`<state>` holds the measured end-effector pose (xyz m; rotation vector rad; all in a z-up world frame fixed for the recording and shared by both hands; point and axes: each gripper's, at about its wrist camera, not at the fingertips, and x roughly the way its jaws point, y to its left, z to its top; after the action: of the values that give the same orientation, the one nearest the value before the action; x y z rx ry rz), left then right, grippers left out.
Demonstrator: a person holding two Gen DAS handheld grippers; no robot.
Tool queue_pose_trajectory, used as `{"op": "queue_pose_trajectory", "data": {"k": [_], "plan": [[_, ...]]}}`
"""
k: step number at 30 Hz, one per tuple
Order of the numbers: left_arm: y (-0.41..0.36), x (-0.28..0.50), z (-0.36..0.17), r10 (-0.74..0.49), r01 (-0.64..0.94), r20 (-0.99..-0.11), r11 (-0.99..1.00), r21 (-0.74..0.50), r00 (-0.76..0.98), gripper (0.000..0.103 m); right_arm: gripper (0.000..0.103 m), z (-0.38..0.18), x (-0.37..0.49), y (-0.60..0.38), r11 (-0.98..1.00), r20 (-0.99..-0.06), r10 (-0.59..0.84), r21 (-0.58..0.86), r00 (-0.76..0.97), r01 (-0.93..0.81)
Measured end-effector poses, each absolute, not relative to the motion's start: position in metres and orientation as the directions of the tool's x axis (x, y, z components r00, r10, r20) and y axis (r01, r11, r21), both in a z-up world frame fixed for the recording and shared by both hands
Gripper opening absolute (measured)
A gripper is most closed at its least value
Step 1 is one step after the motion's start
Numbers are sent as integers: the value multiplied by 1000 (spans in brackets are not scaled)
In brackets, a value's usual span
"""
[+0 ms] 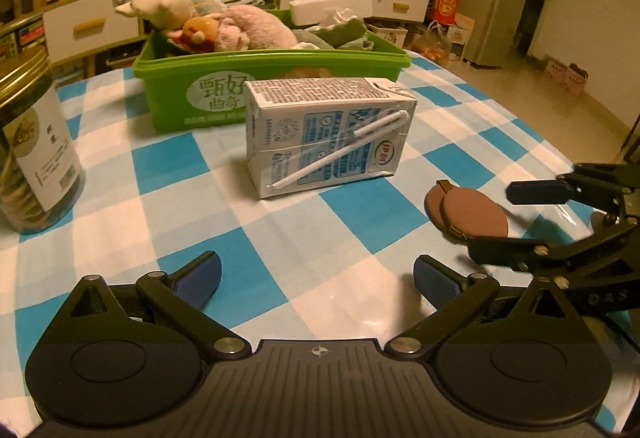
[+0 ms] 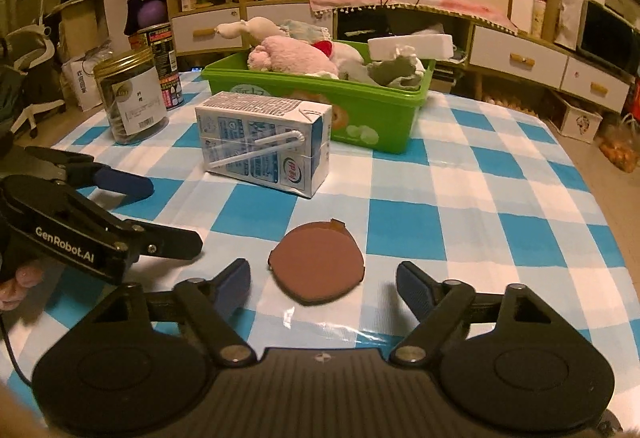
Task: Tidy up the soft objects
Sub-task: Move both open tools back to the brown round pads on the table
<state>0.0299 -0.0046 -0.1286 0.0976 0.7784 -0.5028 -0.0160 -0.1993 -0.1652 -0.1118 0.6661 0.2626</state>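
- Right gripper (image 2: 322, 284): jaws spread wide, holding nothing, low over the near edge of the tabletop (image 2: 500, 198). The brown pad (image 2: 318, 264) lies just ahead of the fingertips, roughly centred on the gap.
- Left gripper (image 1: 316, 276): also wide open and empty, off to the pad's left, near edge too. Nothing between its fingers but checked cloth.
- Brown pad: flat oval disc, looks like two thin layers stacked, small tab at the far end. Lies flat on the cloth, near the near edge, well apart from the bin.
- Handling, my guess: light, floppy, thin. Little height to bite on, so a pinch across the rim near the tab, or a slide under one edge, looks safest. Cloth is glossy, so the pad may skate.
- Orientation: long axis runs roughly near-to-far from the right gripper, tab pointing away toward the milk carton (image 2: 266, 142).
- Milk carton: lying on its side mid-table, straw taped on top, between pad and green bin (image 2: 380, 118).
- Green bin: toward the far edge, already holds plush toys (image 2: 292, 58) and cloths.
- Jar (image 2: 132, 98) stands at the left edge.
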Motion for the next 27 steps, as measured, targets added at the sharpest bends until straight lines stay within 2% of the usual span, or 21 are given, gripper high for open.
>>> {"op": "queue_pose_trajectory", "data": {"k": [4,12,21,27], "plan": [[-12,29,-130,-400,494,-693,866,-73,600,98,34,-167,-12,-199,958,-634,218,-6,742,-287],[-32,26,-128,-429,542,-678,839,-53,597,97,32,-160,-18,-209,959,-606,231,8,762,-284],[-69,22,-127,-483,621,-662,783,-34,573,93,32,-157,-19,-236,987,-625,129,6,770,-160],[-93,22,-131,-511,676,-668,737,-17,541,78,33,-156,-18,-248,992,-636,112,28,763,-121]]}}
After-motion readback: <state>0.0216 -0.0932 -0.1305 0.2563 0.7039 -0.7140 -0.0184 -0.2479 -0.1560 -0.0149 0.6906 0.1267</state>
